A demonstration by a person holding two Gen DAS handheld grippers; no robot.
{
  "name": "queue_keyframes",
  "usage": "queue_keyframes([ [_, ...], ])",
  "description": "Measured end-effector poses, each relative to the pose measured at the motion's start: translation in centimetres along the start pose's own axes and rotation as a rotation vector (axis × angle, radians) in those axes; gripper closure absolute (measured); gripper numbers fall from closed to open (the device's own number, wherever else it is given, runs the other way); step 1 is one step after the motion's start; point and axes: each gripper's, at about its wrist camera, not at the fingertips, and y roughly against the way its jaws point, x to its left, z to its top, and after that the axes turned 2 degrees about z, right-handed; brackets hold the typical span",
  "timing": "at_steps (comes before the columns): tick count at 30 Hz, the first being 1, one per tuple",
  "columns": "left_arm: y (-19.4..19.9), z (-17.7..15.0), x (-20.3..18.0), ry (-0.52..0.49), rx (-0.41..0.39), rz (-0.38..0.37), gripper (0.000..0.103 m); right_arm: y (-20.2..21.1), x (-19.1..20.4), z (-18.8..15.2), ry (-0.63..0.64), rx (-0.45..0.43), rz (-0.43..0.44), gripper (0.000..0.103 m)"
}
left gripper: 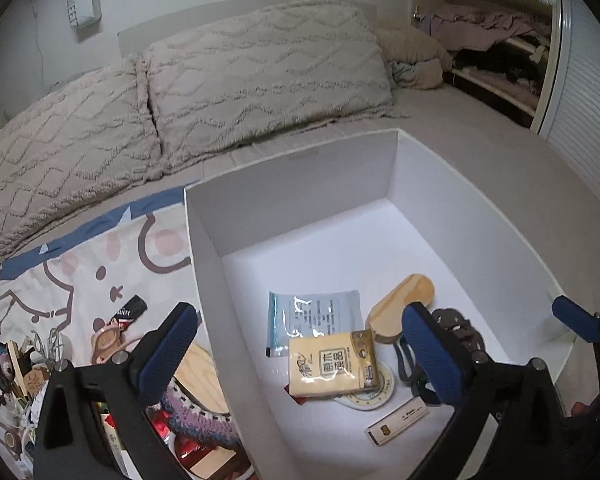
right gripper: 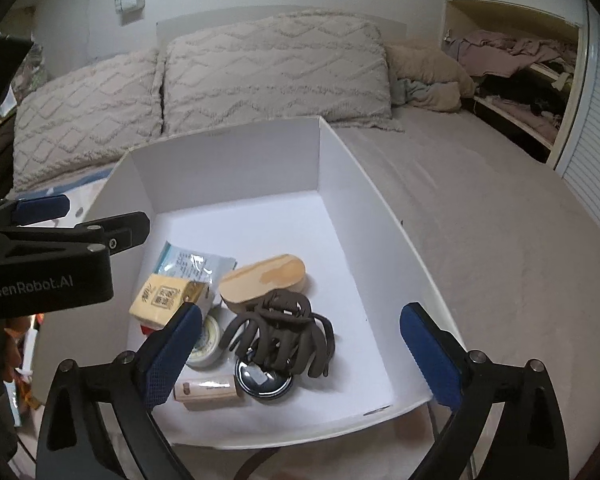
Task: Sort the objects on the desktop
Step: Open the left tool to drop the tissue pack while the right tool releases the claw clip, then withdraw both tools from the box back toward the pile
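From the left wrist camera, the left gripper (left gripper: 300, 344) has its blue-padded fingers (left gripper: 168, 352) spread wide with nothing between them; they straddle the left wall of the white box (left gripper: 292, 176), one finger outside at 8 o'clock and the other inside at 4 o'clock. In the box, near its close end, lie a pale blue sachet (left gripper: 312, 320), a yellow tissue pack (left gripper: 332, 364) overlapping the sachet's lower edge and lying on a round tin (left gripper: 374, 394), an oval wooden block (left gripper: 404, 304) at 2 o'clock from the pack, and a small wooden stick (left gripper: 396, 420) at 5 o'clock. A dark brown hair claw (left gripper: 460, 328) shows partly behind the right-hand finger. Left of the box, on a cartoon-print cloth (left gripper: 100, 256), a heap of unsorted things (left gripper: 112, 344) lies at 8 o'clock, with a crocheted piece (left gripper: 196, 420) beside the box wall. From the right wrist camera, the right gripper (right gripper: 300, 348) also stands wide open and holds nothing; the hair claw (right gripper: 284, 332) lies on the box floor (right gripper: 340, 280) between and just beyond the finger pads, free of both, resting partly on a round dark lid (right gripper: 264, 384). The wooden block (right gripper: 264, 280) touches the claw at 12 o'clock, the tissue pack (right gripper: 160, 300) and sachet (right gripper: 196, 264) lie at 10 o'clock, the tin (right gripper: 208, 340) at 9 o'clock, and the stick (right gripper: 204, 392) at 7 o'clock. The left gripper (right gripper: 60, 232) enters at 9 o'clock over the box's left wall. Pillows (right gripper: 260, 72) line the bed behind.
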Motion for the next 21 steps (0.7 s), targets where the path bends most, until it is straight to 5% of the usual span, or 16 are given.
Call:
queue_keyframes([
  [6,1.0,0.0,-0.4,-0.032,-0.035,-0.014,0.0,1.1,-0.6,0.4,-0.031,-0.078,-0.027,0.0],
  [21,2.1,-1.1,1.2,0.009,-0.072,-0.01,0.0,1.2,0.1,0.2,-0.007,-0.076,-0.046,0.0],
])
